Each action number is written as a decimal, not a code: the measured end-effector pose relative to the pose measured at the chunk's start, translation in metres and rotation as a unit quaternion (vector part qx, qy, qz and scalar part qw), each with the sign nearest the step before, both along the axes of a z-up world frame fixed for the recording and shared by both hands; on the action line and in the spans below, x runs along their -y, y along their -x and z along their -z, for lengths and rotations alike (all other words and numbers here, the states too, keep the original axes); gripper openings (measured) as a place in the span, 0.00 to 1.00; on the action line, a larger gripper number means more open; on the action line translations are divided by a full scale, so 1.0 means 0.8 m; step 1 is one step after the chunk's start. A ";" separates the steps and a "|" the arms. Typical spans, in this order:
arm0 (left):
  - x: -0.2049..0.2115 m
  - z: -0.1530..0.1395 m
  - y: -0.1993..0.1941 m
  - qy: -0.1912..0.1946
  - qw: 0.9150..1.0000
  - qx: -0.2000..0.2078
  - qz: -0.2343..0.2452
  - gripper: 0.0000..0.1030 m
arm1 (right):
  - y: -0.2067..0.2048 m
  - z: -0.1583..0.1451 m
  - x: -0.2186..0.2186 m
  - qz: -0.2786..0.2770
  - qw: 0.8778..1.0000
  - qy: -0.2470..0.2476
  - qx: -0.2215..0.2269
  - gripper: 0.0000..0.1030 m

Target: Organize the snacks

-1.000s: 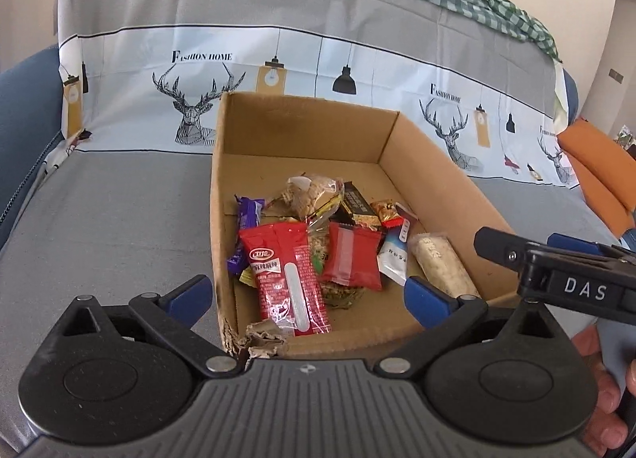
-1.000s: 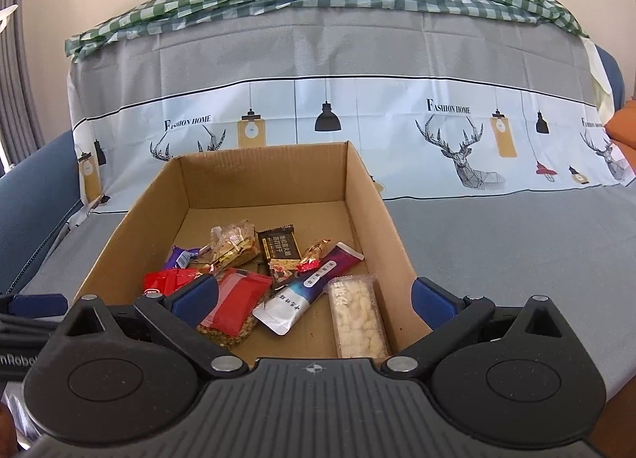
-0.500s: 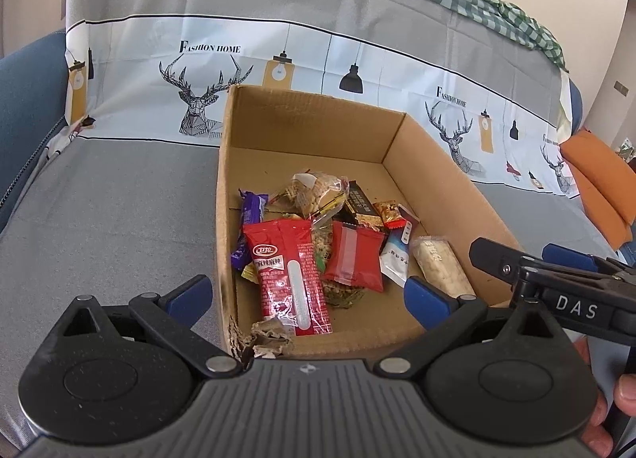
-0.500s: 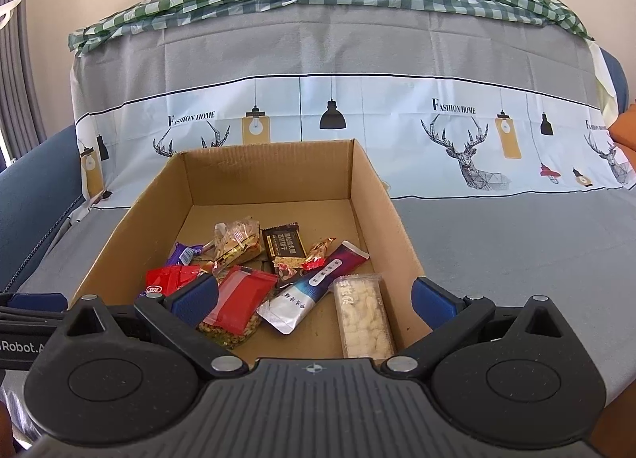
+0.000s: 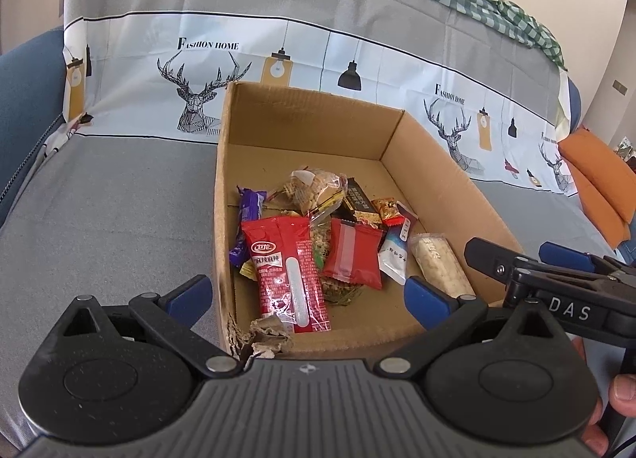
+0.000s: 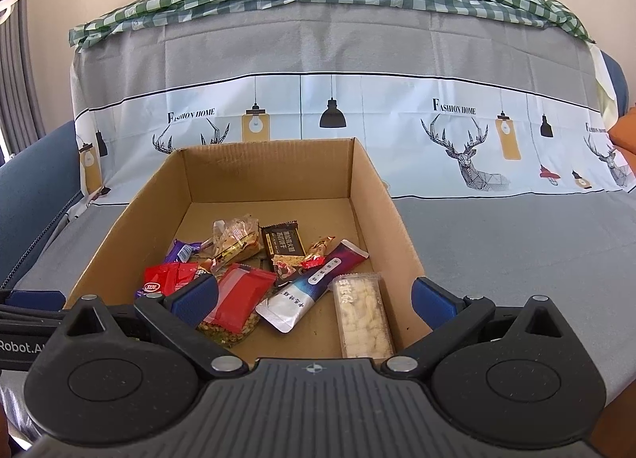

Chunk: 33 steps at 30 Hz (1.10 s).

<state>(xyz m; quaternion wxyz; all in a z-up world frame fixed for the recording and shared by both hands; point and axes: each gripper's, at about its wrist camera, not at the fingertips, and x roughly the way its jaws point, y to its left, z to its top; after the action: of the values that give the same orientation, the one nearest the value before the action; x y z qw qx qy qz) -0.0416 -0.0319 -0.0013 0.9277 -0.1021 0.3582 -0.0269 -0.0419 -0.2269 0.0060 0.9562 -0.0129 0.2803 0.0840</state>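
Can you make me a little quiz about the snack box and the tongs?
1. True or false: the brown cardboard box has a lid on it.
2. Which snack lies nearest the box's right wall? A) clear pack of pale puffed bars B) long red packet with a white stripe C) purple wrapped candy
3. Fill in: both the left tongs and right tongs are ____ and hold nothing.

Key: 1 false; 2 A; 3 open.
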 end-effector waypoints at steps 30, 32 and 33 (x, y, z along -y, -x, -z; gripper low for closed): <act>0.003 0.003 0.000 -0.001 1.000 -0.003 0.007 1.00 | -0.001 0.000 -0.001 0.004 1.000 0.001 0.000 0.99; 0.004 0.003 0.000 -0.003 1.000 -0.003 0.008 1.00 | 0.000 0.000 -0.002 0.006 1.000 0.000 0.001 0.99; 0.004 0.003 0.000 -0.002 1.000 -0.003 0.008 1.00 | 0.000 0.000 -0.003 0.007 1.000 -0.001 0.001 0.99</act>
<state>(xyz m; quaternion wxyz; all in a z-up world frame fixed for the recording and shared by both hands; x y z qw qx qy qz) -0.0413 -0.0348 -0.0035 0.9266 -0.0970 0.3618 -0.0334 -0.0421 -0.2248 0.0059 0.9569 -0.0106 0.2794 0.0780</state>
